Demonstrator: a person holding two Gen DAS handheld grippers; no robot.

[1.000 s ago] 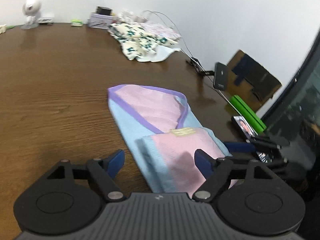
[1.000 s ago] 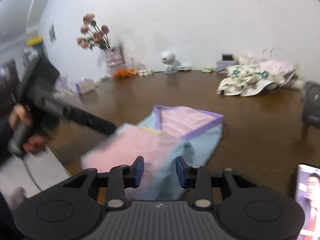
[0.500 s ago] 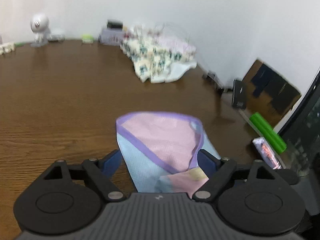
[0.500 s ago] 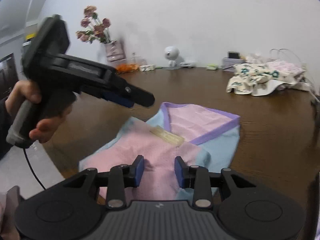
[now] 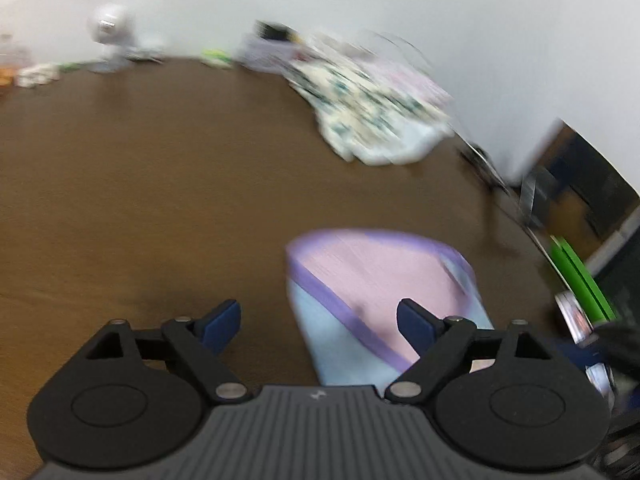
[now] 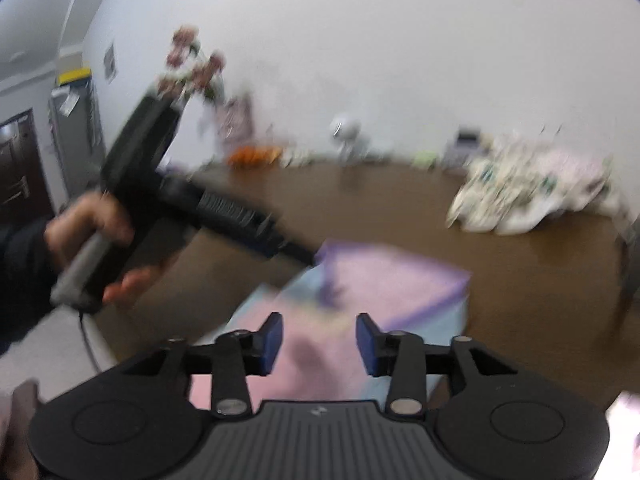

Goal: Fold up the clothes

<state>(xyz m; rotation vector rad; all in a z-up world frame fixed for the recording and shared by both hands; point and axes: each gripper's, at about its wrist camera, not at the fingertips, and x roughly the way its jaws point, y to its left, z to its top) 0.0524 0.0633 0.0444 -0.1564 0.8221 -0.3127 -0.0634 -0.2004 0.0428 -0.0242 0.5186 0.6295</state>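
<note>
A folded pink and light-blue garment with purple trim (image 5: pixel 372 276) lies on the brown table (image 5: pixel 140 184). My left gripper (image 5: pixel 318 322) hangs above its left edge, fingers wide apart and empty. The right wrist view shows that same garment (image 6: pixel 384 292) ahead of my right gripper (image 6: pixel 316 338), which is open with nothing between its blue pads. The left gripper (image 6: pixel 296 254), held by a hand (image 6: pixel 92 220), reaches over the garment's far corner. Both views are blurred by motion.
A heap of floral clothes (image 5: pixel 372 116) lies at the back right of the table. A small white camera (image 5: pixel 108 28), boxes and a vase of flowers (image 6: pixel 192 68) stand along the wall. Phones and a green object (image 5: pixel 576 276) sit at the table's right edge.
The left gripper has risen and moved forward over the garment toward its far corner. The right gripper's fingers have spread a little wider.
</note>
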